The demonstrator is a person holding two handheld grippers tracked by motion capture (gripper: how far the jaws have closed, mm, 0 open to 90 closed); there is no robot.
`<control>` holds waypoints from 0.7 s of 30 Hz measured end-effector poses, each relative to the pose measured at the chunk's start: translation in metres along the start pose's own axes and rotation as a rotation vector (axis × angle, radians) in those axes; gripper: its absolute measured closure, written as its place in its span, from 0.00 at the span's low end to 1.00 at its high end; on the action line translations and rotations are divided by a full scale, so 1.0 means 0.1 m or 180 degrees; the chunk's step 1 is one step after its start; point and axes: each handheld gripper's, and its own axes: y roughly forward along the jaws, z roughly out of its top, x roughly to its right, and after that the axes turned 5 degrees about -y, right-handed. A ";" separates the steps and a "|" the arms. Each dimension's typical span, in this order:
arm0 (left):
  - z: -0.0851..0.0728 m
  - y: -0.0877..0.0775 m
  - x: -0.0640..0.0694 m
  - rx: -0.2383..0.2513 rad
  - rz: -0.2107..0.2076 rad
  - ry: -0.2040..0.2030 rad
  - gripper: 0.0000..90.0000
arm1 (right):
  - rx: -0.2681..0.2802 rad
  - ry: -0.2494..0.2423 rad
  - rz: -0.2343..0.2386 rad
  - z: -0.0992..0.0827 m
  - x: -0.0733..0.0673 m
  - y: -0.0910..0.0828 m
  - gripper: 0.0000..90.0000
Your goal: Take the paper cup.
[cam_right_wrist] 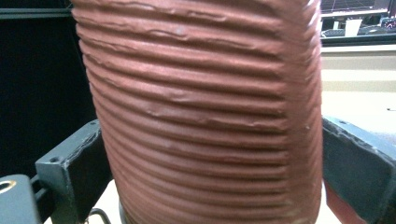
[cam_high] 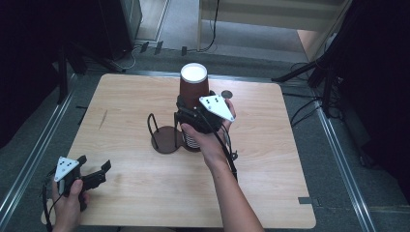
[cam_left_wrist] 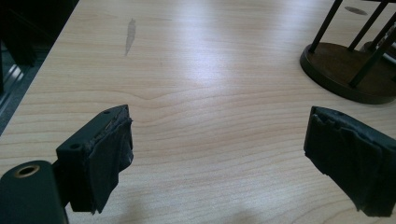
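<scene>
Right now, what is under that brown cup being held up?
Under the brown cup, held by the right gripper, stand more stacked cups beside the dark holder base. The hand covers most of them.

Wire holder (cam_high: 162, 137) blocks centre beside cup (cam_high: 194, 86); table (cam_high: 125, 188) front open

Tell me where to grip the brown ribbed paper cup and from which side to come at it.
Grip the brown ribbed paper cup across its ribbed mid-wall, coming in level from the person's side, as the right hand-held gripper does now. It stands upright and round, wider at the white rim, so two jaws span it best sideways; the ridges probably help against slipping. Squeeze lightly, since thin paper may dent.
</scene>
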 end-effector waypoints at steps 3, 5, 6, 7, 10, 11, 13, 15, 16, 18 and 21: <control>0.00 0.00 0.00 -0.0004 -0.0003 0.0003 0.09 | -0.0002 -0.0002 -0.0027 0.01 -0.02 0.03 0.04; 0.00 0.00 0.00 -0.0010 -0.0001 0.0003 0.09 | -0.0002 0.0001 -0.0041 0.02 -0.03 0.04 0.04; 0.00 0.00 0.00 -0.0011 -0.0002 0.0002 0.09 | 0.0004 0.0010 -0.0049 0.02 -0.03 0.04 0.04; 0.00 0.00 0.00 -0.0009 0.0001 0.0001 0.09 | 0.0018 0.0012 -0.0054 0.02 -0.04 0.04 0.05; 0.00 0.00 0.00 -0.0010 0.0001 -0.0001 0.09 | 0.0039 -0.0009 -0.0065 0.03 -0.05 0.05 0.06; 0.00 0.00 0.00 -0.0011 0.0001 -0.0001 0.09 | 0.0045 -0.0015 -0.0071 0.03 -0.05 0.05 0.06; 0.00 0.00 0.00 -0.0010 -0.0001 -0.0002 0.09 | 0.0050 -0.0034 -0.0072 0.03 -0.06 0.05 0.07; 0.00 0.00 0.00 -0.0012 -0.0001 -0.0002 0.09 | 0.0055 -0.0021 -0.0068 0.03 -0.06 0.05 0.07; 0.00 0.00 0.00 -0.0011 -0.0001 -0.0004 0.09 | 0.0066 -0.0033 -0.0070 0.03 -0.06 0.05 0.07; 0.00 0.00 0.00 -0.0011 0.0000 -0.0004 0.09 | 0.0071 -0.0039 -0.0067 0.03 -0.06 0.05 0.07; 0.00 0.00 0.00 -0.0013 0.0000 -0.0004 0.09 | 0.0073 -0.0045 -0.0063 0.04 -0.05 0.04 0.08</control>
